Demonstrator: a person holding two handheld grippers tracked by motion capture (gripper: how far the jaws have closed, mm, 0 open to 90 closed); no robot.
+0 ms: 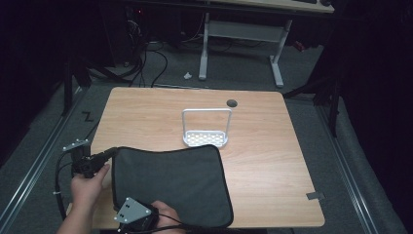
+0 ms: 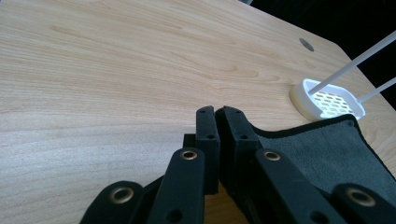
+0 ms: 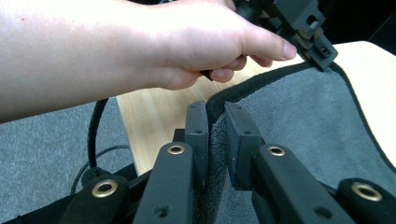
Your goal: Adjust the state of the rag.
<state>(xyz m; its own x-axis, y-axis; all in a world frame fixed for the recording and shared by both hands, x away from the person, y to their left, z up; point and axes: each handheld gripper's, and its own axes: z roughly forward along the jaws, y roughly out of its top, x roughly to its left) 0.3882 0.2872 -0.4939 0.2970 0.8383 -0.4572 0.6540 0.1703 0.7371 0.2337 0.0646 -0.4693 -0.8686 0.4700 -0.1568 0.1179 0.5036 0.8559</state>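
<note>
Both grippers are clamped on the mat [image 1: 170,183], left gripper [image 1: 111,154] at its far-left corner, right gripper [image 3: 215,122] on the near-left edge by the table's [image 1: 272,161] near edge, so the mat stretches off to the right toward the rack [image 1: 206,138].

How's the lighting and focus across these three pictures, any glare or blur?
High view: table evenly lit, surroundings almost black, dark mat shows little texture. Left gripper view: pale glare on the wood, near jaws soft. Right gripper view: hand bright, slightly washed out; mat's pile is sharp.
</note>
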